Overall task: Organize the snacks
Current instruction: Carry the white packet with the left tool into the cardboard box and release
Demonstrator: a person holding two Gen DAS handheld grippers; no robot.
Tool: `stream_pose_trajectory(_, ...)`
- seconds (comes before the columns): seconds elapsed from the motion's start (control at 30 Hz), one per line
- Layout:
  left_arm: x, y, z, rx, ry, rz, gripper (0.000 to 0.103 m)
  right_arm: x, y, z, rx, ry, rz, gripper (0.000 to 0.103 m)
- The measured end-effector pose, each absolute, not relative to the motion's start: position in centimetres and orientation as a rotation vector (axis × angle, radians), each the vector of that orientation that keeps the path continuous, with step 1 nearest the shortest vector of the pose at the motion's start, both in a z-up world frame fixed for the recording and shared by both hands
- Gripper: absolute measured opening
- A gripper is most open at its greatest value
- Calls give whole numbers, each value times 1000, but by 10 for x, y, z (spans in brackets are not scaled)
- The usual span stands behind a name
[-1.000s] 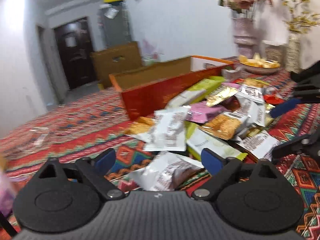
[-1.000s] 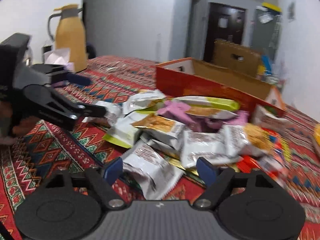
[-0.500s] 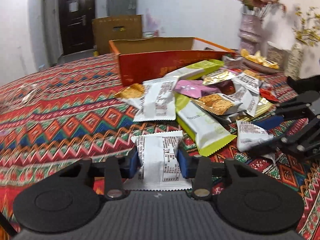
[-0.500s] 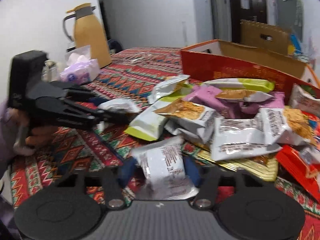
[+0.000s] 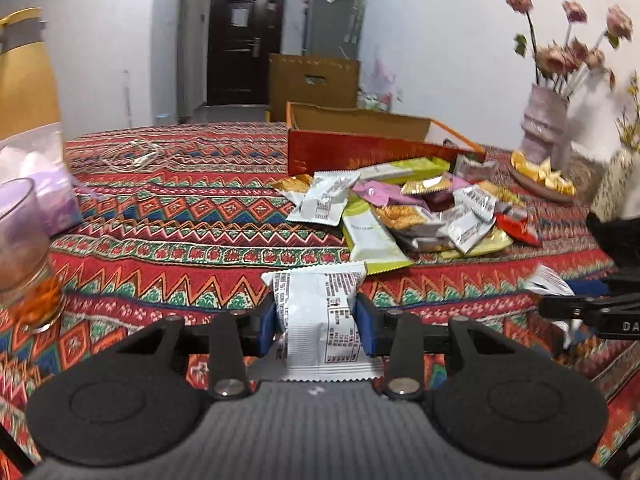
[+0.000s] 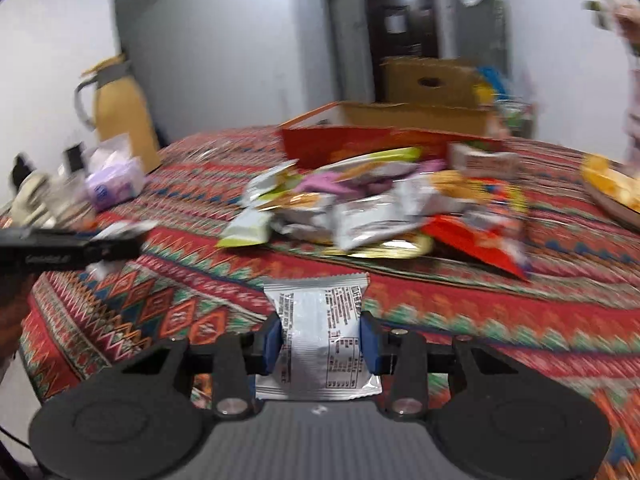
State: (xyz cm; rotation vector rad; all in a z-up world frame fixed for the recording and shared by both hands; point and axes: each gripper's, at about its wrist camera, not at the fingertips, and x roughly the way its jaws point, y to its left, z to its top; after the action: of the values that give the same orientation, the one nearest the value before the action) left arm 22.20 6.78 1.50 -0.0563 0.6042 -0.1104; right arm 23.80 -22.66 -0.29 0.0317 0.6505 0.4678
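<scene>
My left gripper point(image 5: 316, 322) is shut on a white snack packet point(image 5: 320, 316) and holds it above the patterned tablecloth, well short of the snack pile point(image 5: 404, 212). My right gripper point(image 6: 320, 338) is shut on a similar white snack packet point(image 6: 320, 336), also back from the pile point(image 6: 372, 204). An open orange cardboard box point(image 5: 360, 152) stands behind the pile; it also shows in the right wrist view point(image 6: 384, 140). The right gripper appears at the right edge of the left wrist view point(image 5: 592, 304), and the left gripper at the left edge of the right wrist view point(image 6: 68, 252).
A glass cup point(image 5: 24, 256) with orange contents stands near left. A tissue pack point(image 6: 116, 184) and a yellow thermos jug point(image 6: 120, 116) are at the left. A plate of yellow snacks point(image 5: 540, 176) and a vase of flowers point(image 5: 544, 128) stand at the right.
Both grippers closed on white packets at the pile's near edge, then pulled back from the pile, each carrying its packet. The pile now lies farther away in both views.
</scene>
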Motion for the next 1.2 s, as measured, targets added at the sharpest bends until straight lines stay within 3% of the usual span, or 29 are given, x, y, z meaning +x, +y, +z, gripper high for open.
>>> stream_pose_trajectory(0.37, 277, 44, 69, -52, 490, -39, 41, 265, -290, 40, 150, 552, 352, 40)
stream_pose_trajectory(0.73, 459, 41, 104, -23, 394, -33, 41, 444, -303, 100, 149, 480, 343, 40)
stream_pose_trajectory(1.03, 621, 28, 74, 38, 511, -76, 41, 642, -270, 66, 123, 661, 292, 40)
stream_pose_trajectory(1.2, 667, 13, 39, 117, 590, -33, 41, 718, -241, 27, -20, 789, 176, 40)
